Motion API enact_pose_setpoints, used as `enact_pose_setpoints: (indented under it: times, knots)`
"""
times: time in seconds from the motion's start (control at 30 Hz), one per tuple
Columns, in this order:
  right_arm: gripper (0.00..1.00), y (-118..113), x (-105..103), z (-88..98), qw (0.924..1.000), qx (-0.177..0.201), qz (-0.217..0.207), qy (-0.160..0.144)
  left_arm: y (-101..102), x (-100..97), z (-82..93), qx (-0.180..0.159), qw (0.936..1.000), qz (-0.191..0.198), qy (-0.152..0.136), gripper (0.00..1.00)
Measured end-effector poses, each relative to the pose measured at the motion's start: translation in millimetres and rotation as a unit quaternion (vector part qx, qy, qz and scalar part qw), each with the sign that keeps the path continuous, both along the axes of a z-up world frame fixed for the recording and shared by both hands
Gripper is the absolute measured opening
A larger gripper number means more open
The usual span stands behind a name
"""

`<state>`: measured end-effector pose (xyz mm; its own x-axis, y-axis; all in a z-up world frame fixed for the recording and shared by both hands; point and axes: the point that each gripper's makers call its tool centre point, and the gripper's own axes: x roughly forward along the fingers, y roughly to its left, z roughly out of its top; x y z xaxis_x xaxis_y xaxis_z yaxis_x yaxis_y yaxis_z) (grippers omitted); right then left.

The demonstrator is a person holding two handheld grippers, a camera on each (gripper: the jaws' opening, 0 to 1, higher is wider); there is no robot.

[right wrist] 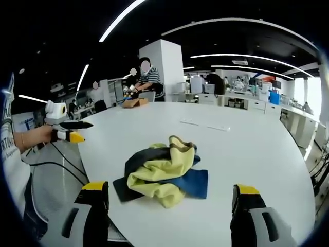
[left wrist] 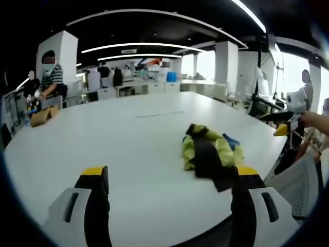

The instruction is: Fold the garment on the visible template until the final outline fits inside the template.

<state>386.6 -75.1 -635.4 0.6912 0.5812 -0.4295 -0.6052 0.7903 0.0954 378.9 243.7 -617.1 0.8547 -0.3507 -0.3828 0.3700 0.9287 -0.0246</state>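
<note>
The garment (right wrist: 163, 174), a crumpled heap of yellow, black and blue, lies near the edge of the white table (right wrist: 247, 149). The right gripper (right wrist: 172, 198) hangs just short of it, jaws wide apart and empty. The left gripper (left wrist: 169, 180) is likewise wide open and holds nothing, the garment (left wrist: 211, 152) ahead by its right jaw.

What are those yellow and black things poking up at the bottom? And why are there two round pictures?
Those are the jaws of two hand-held grippers, like big tongs, that a person holds. A small camera rides on each one, so you get two round pictures. The left gripper and the right gripper are both open and hold nothing. On the white table lies a crumpled garment, yellow, black and blue, waiting to be folded. Other people sit far behind at the table's end.
</note>
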Motion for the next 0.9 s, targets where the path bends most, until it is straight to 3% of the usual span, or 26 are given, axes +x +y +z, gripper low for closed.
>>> enact_pose_setpoints:
  times: [0.23,0.47,0.9]
  knots:
    - [0.99,-1,6,-0.5,0.9999,0.003,-0.006,-0.014,-6,4.5,0.7,-0.008,1.0,-0.005,0.0,0.92]
    - [0.88,5,15,-5.9,0.9998,0.013,0.003,-0.018,-20,10.1,-3.8,-0.005,0.9995,-0.03,0.002,0.86]
    - [0.66,14,52,0.1,0.999,0.01,0.024,-0.037,-42,28.1,-9.6,-0.009,0.9976,-0.069,0.001,0.74]
